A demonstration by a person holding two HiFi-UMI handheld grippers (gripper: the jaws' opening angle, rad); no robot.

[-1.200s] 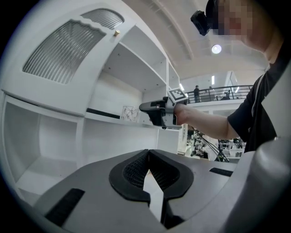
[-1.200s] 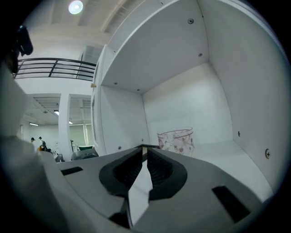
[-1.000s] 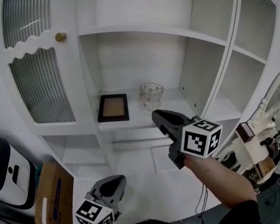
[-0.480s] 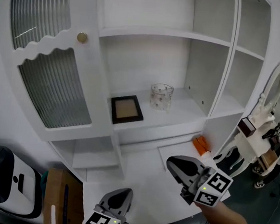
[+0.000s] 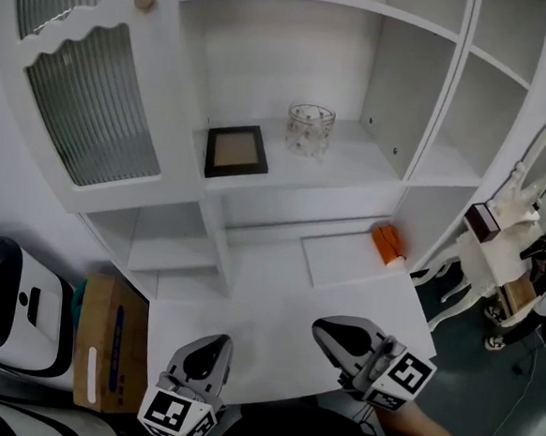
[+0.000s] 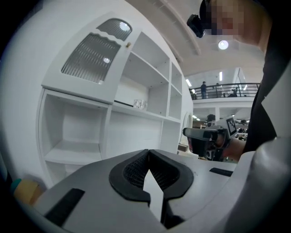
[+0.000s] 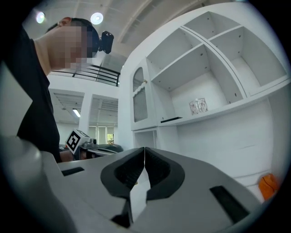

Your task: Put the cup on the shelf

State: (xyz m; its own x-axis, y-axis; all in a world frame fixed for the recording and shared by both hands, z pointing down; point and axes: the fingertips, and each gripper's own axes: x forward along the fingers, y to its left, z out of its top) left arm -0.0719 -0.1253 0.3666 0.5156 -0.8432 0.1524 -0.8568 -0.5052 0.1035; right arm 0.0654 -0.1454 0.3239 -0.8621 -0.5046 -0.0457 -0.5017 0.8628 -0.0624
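Note:
A clear glass cup (image 5: 309, 128) with small flower prints stands upright on the white shelf (image 5: 353, 162), right of a dark picture frame (image 5: 236, 150). The cup shows small in the right gripper view (image 7: 198, 106) and tiny in the left gripper view (image 6: 139, 104). My right gripper (image 5: 323, 330) is low at the front edge of the white tabletop (image 5: 275, 307), far from the cup, shut and empty. My left gripper (image 5: 216, 345) is beside it to the left, also shut with nothing held.
An orange object (image 5: 387, 241) lies at the desk's right back corner. A ribbed glass cabinet door (image 5: 90, 94) is at left. A cardboard box (image 5: 103, 340) and a white machine (image 5: 12, 309) sit at lower left. White ornate furniture (image 5: 502, 240) stands at right.
My right gripper has drawn back from the shelf, down to the tabletop's front edge, empty. The cup stays on the shelf. The view has tilted downward.

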